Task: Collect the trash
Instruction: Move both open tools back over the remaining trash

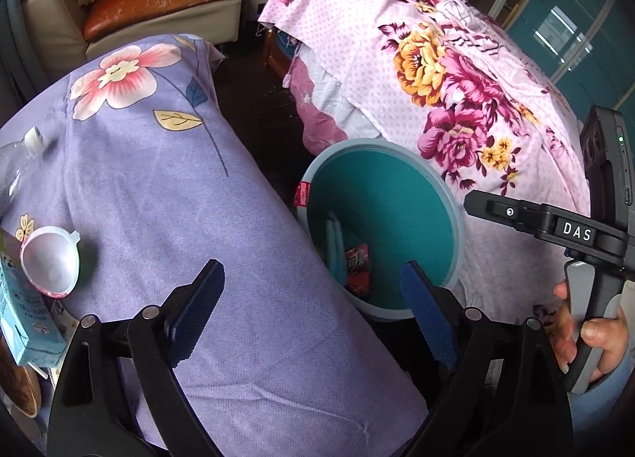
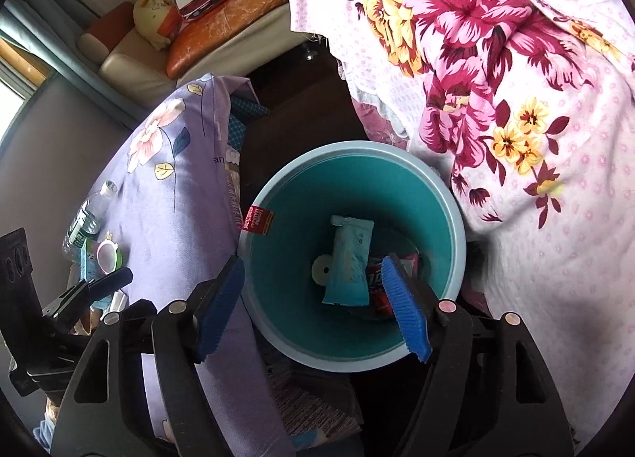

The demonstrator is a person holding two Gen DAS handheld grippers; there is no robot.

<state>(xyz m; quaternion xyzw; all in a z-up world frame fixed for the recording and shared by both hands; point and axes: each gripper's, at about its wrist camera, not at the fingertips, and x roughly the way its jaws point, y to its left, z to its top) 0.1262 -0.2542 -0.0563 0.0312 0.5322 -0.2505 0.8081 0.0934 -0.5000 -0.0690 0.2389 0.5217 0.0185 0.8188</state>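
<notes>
Two pairs of tongs stand spread, neither pinching anything. From the right wrist view, the right gripper (image 2: 313,306) hangs over the teal bin (image 2: 452,195), its blue pads (image 2: 405,306) wide apart and bare. Between them and below, on the bin's floor, lies a pale blue wrapper (image 2: 349,258), with a red packet (image 2: 379,290) just beside it under the right-hand pad and a small white ring (image 2: 323,268) touching the wrapper's other edge. A red tag (image 2: 258,220) sits on the bin's rim.

From the left wrist view, the left gripper (image 1: 313,310) is over the edge of the lilac flowered cloth (image 1: 190,187), one pad above the cloth and the other above the bin (image 1: 456,215), which stands between this cloth and a pink flowered cloth (image 1: 456,72). More trash lies well to the left of these jaws on the lilac cloth: a white cup (image 1: 49,262) tipped on its side, touching a light blue carton (image 1: 20,310), and beyond them a clear plastic bottle (image 1: 16,167) with a white cap. A person's hand (image 1: 583,334) grips the handle of the other gripper at the right edge of this view
</notes>
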